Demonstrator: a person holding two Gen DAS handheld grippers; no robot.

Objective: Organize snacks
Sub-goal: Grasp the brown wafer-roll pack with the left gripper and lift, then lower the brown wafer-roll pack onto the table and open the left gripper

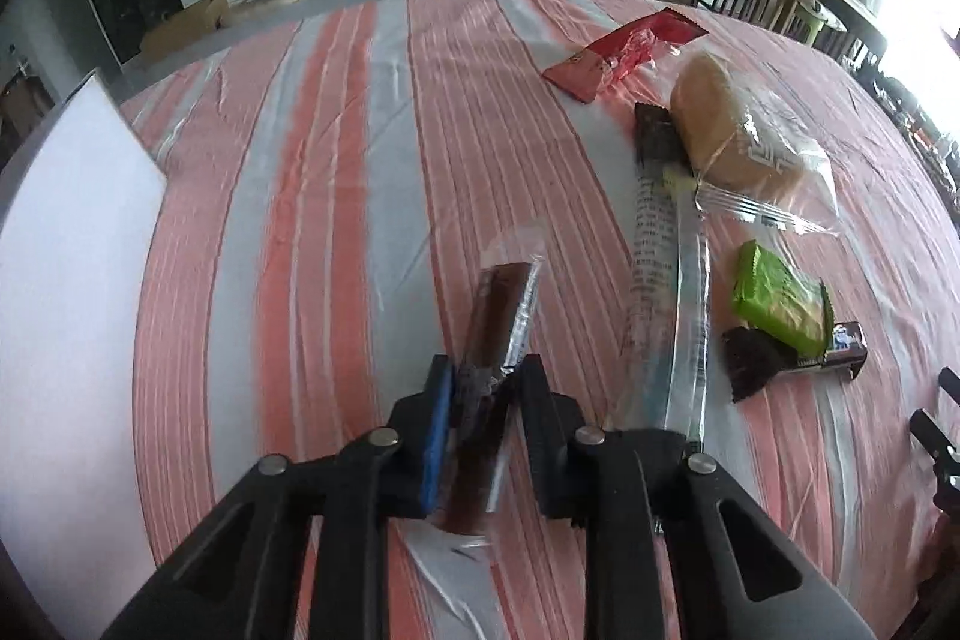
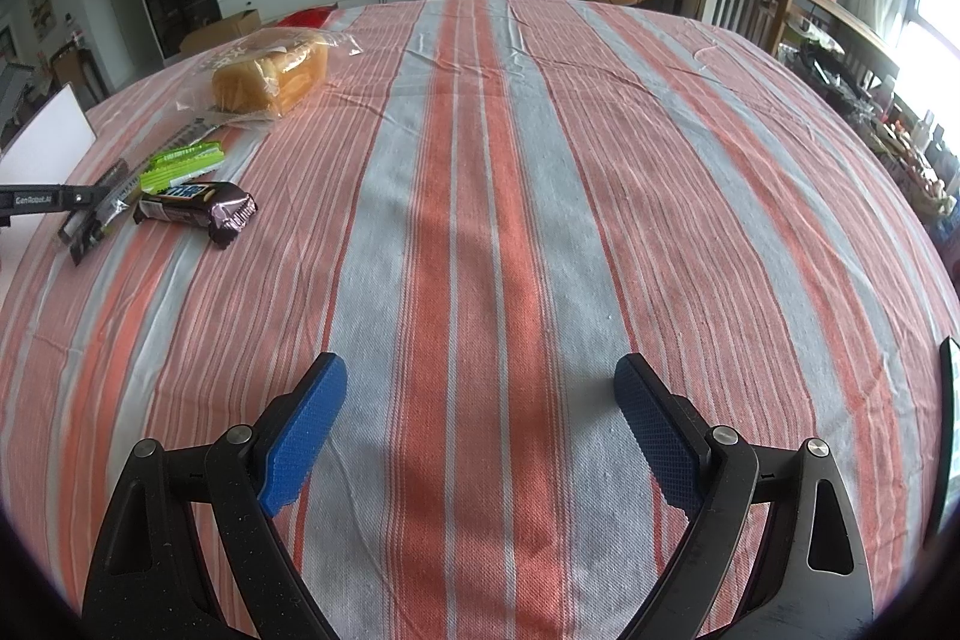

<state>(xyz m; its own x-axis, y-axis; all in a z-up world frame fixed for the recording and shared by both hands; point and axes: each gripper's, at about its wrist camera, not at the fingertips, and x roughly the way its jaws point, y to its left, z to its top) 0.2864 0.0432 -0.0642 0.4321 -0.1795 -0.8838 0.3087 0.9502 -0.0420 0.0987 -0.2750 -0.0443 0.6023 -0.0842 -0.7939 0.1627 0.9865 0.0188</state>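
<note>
the left gripper (image 1: 480,388) sits at the lower centre of the left wrist view with its jaws narrowed onto a brown snack stick (image 1: 495,322) in a clear wrapper; the stick runs from between the blue pads up toward the middle of the frame, over the striped tablecloth (image 1: 336,172). just right of it a long clear-wrapped stick with printed text (image 1: 657,268) lies lengthwise, its upper end near a dark brown packet (image 1: 657,133). that packet touches the left side of a bagged bread loaf (image 1: 726,124) in the right upper half of the frame. a red packet (image 1: 612,55) lies above and left of the loaf, apart from it. at the right centre a green packet (image 1: 777,295) overlaps a dark chocolate bar (image 1: 780,352). a white board (image 1: 66,244) stands at the left edge of the frame. in the right wrist view the right gripper (image 2: 480,400) is at the bottom centre with its jaws spread wide and nothing between the blue pads (image 2: 306,424), over bare tablecloth (image 2: 540,160). the snack group appears in the upper left of this frame: the loaf (image 2: 273,76) farthest up, the green packet (image 2: 183,166) below it, and the chocolate bar (image 2: 198,211) just under and touching the green packet. the left gripper's arm (image 2: 42,202) enters from the left edge beside the stick wrappers.
</note>
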